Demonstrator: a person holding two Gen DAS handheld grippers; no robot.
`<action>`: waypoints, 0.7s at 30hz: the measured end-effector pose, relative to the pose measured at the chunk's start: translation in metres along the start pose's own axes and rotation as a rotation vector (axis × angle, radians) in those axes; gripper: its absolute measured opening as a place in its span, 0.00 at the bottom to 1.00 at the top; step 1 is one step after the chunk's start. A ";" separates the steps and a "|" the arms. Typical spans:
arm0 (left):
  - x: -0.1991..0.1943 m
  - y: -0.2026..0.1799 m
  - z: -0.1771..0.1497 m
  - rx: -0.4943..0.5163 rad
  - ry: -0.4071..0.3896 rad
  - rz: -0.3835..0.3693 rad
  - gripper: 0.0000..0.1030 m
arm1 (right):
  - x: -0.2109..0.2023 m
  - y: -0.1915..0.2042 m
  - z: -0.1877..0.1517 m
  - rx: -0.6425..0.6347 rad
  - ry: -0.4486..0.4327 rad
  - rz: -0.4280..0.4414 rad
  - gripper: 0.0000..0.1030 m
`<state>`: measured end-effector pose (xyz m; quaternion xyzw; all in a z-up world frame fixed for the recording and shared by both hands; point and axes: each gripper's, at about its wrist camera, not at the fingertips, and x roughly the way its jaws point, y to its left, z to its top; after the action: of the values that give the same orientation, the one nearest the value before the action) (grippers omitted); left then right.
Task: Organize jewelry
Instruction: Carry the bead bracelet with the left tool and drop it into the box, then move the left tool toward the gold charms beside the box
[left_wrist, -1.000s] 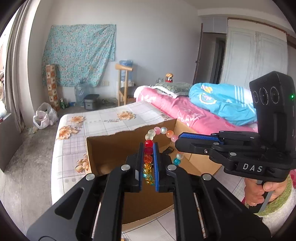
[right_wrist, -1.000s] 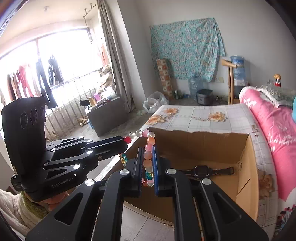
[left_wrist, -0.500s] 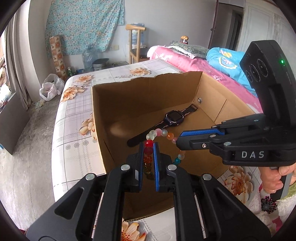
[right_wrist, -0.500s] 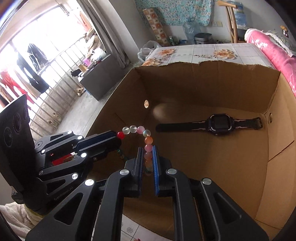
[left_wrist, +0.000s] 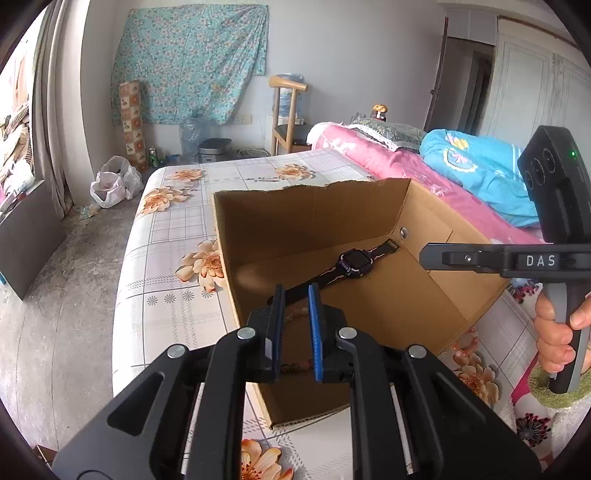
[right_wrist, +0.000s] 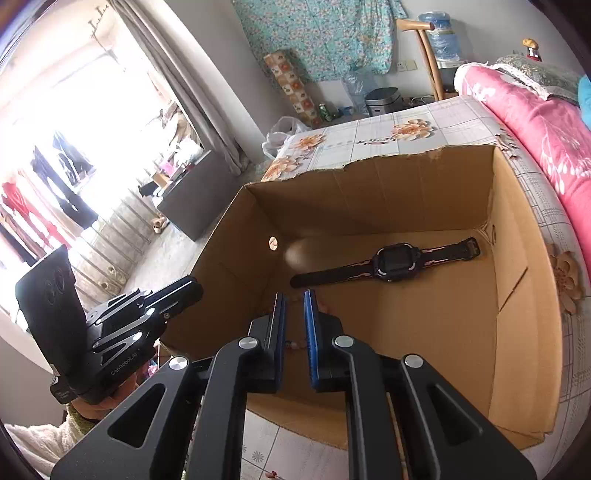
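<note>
**Bracelet dropped into the box, both claws hanging over it**

So the bead bracelet (left_wrist: 295, 314) lies on the floor of the cardboard box (left_wrist: 314, 218), right below and seen through the gap of the left claw (left_wrist: 295, 295). It isn't gripped: the left jaws are opening and the pads don't touch the beads. The watch (left_wrist: 351, 260) lies just beyond the claw tips, stretched diagonally across the box floor.

The right claw (right_wrist: 294, 299) has its jaws slightly apart too, nothing clamped. In its view only a few small beads (right_wrist: 294, 345) peek out low in the gap, while the left view shows a longer, blurry run of them. The right view also catches the left claw off to its left, outside the box wall, and the left view shows the person's hand (left_wrist: 557, 339) on the right tool's handle.

Compared to a second ago: then the bracelet was stretched in an arc between both claws, each clamped on it, above the box. Now it's released and the two claws have pulled apart. The box sits on the flowered bed (left_wrist: 166, 236).
</note>
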<state>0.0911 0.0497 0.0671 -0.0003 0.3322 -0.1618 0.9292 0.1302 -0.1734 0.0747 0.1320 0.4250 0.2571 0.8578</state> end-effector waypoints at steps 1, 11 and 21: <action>-0.005 -0.001 -0.001 -0.005 -0.012 -0.006 0.14 | -0.006 -0.002 -0.001 0.009 -0.013 0.006 0.12; -0.050 -0.036 -0.043 0.043 -0.108 -0.201 0.31 | -0.067 -0.013 -0.059 0.064 -0.109 0.102 0.33; -0.002 -0.055 -0.076 0.031 0.043 -0.201 0.31 | -0.045 -0.049 -0.087 0.177 -0.010 -0.061 0.33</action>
<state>0.0262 0.0065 0.0146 -0.0157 0.3478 -0.2592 0.9009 0.0538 -0.2387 0.0302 0.1954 0.4455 0.1916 0.8524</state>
